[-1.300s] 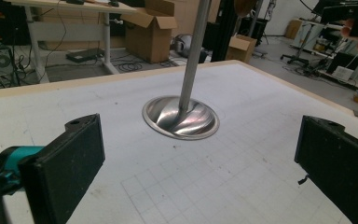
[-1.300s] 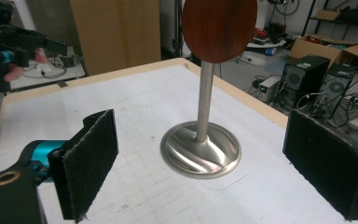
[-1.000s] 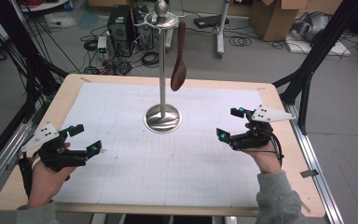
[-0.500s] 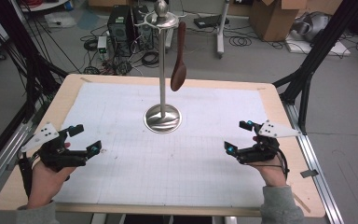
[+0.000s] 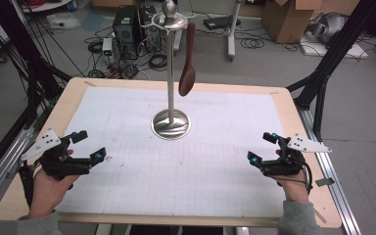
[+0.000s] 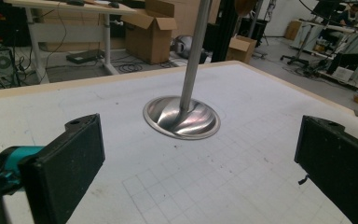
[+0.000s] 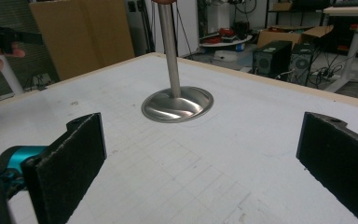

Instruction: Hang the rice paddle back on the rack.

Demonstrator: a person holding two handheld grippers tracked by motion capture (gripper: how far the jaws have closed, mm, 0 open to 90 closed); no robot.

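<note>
while i hold both claws wide apart and empty, left claw (image 5: 87,146) and right claw (image 5: 263,148) flank the steel stand (image 5: 171,123) mid-desk (image 5: 225,196), a brown spoon (image 5: 187,78) hanging from its top.

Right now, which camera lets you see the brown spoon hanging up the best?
The high view is best: the whole brown spoon shows there, hanging from the top of the metal stand above the table. The left gripper view catches just a brown bit at the top edge, and the right gripper view gives the stand's pole and base.
</note>
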